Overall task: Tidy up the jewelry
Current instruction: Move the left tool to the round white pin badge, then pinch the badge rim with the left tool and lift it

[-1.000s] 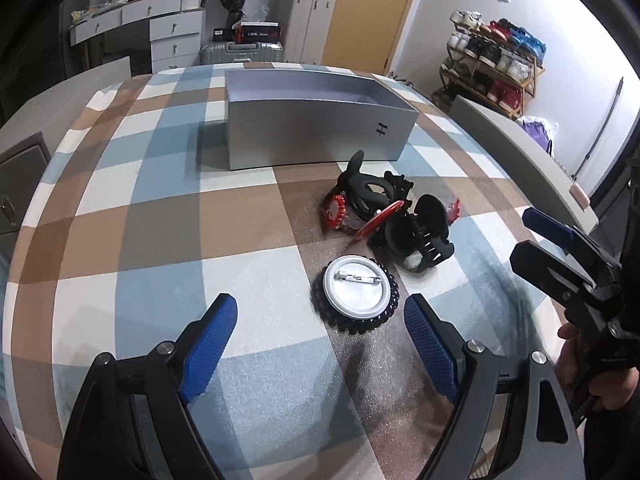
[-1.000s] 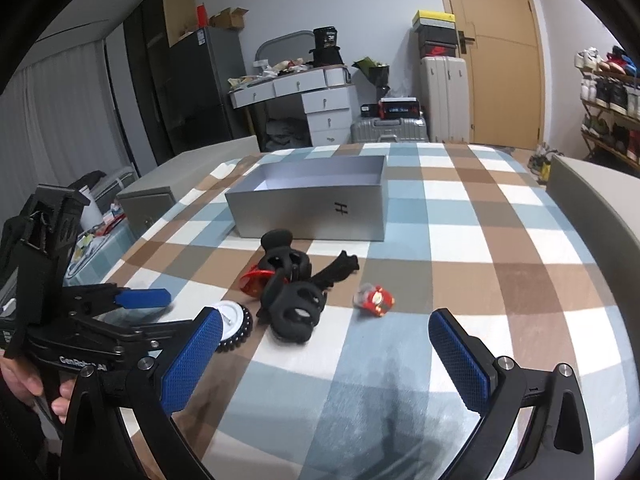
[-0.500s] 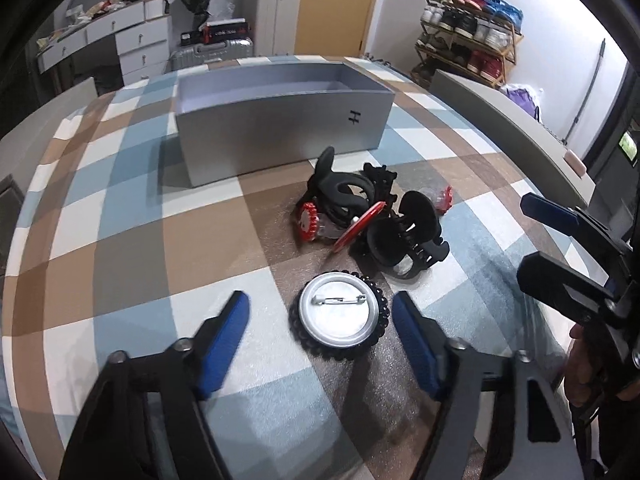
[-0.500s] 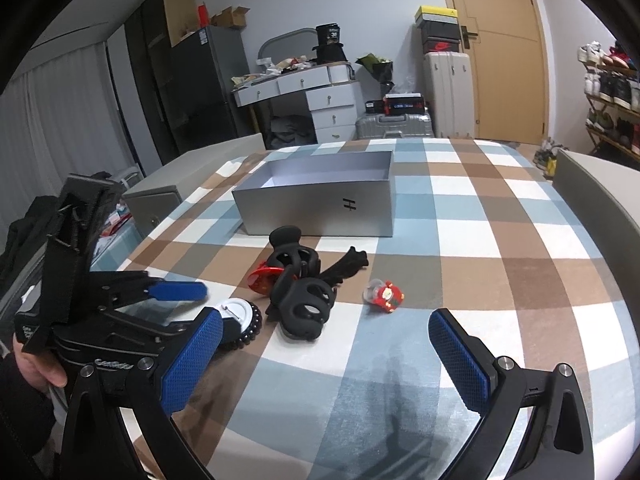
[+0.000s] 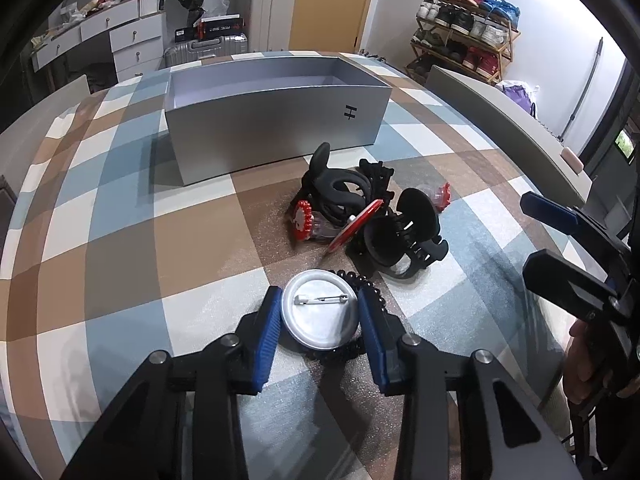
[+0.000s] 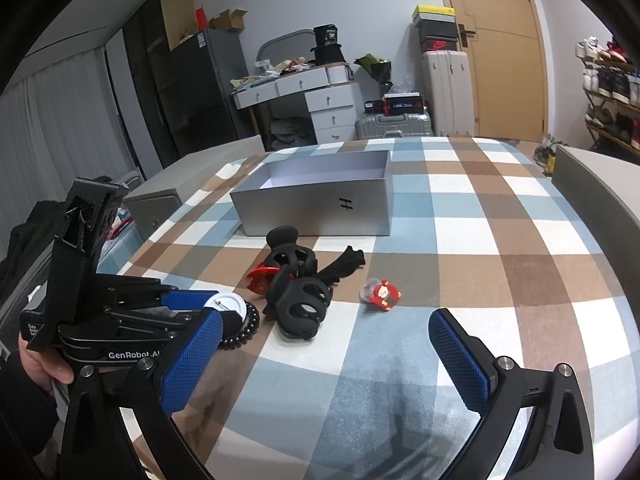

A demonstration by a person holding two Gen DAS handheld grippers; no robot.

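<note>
A silver pin badge (image 5: 318, 316) lies back-up on a black bead bracelet (image 5: 374, 294) on the checked tablecloth. My left gripper (image 5: 319, 300) is down over it, its jaws closing, and both blue pads (image 5: 268, 328) meet the badge's rim. Just beyond lie two black hair claws (image 5: 400, 240), a red disc (image 5: 356, 226) and small red charms (image 5: 300, 220). An open silver box (image 5: 280, 128) stands behind them. My right gripper (image 6: 324, 360) hovers open and holds nothing, short of a red charm (image 6: 380, 292). The badge (image 6: 230, 304) shows beside its left pad.
The table (image 5: 120, 240) curves off at the left and near edges. A pale chair back (image 5: 500, 120) stands along its right side. White drawers (image 6: 328, 100), suitcases (image 6: 448, 88) and a shoe rack (image 5: 464, 32) stand further back in the room.
The left gripper's jaws went from wide apart to narrow around the badge, and it dipped closer to the table. The right gripper has kept still and open.
</note>
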